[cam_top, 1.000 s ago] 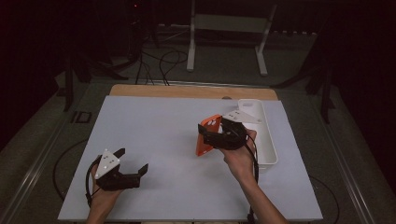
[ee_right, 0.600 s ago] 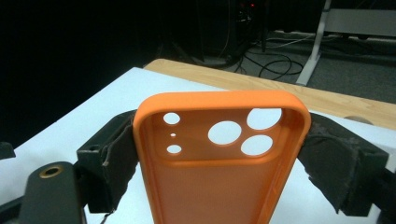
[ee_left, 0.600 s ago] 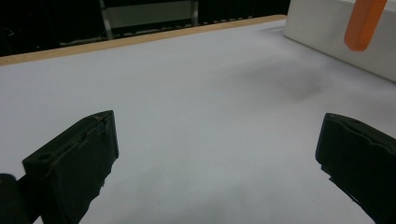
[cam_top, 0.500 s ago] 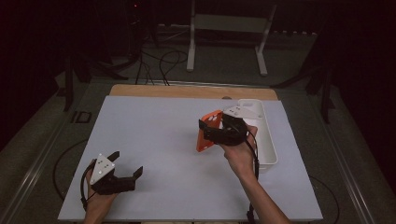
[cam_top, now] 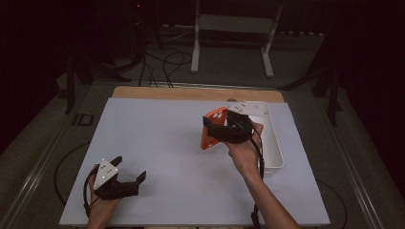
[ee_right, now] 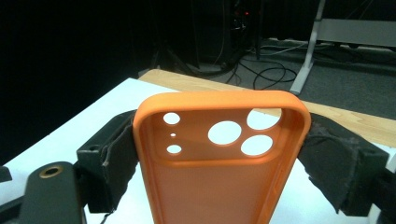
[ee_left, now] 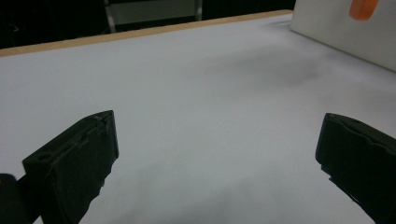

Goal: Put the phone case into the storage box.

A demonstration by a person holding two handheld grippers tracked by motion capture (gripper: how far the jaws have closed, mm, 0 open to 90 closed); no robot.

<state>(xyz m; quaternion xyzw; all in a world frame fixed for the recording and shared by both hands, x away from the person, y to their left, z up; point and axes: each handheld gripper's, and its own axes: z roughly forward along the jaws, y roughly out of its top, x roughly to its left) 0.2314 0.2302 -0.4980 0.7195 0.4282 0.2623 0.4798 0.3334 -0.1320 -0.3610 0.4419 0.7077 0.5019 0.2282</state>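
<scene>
High view: right gripper [cam_top: 213,130] up off the table [cam_top: 157,143], clamped on orange phone case [cam_top: 213,128]; case sticks out past the jaws, tilted, just beside the white tray [cam_top: 272,143]. Left gripper [cam_top: 128,171] low near the table's near-left corner, well apart from case, jaws spread, nothing btwn them.

Right gripper view adds what high view can't give: case seen from its hollow inner side, camera cutouts at far end, padded fingers [ee_right: 119,154] pressing both long edges, case [ee_right: 219,154] squarely btwn jaws, far end reaching beyond the tips. Cables + a metal stand on the floor behind.

Left gripper view: both jaws wide apart over bare white surface; tray wall ahead and to the right, a bit of orange case [ee_left: 363,8] above it, far off.
</scene>
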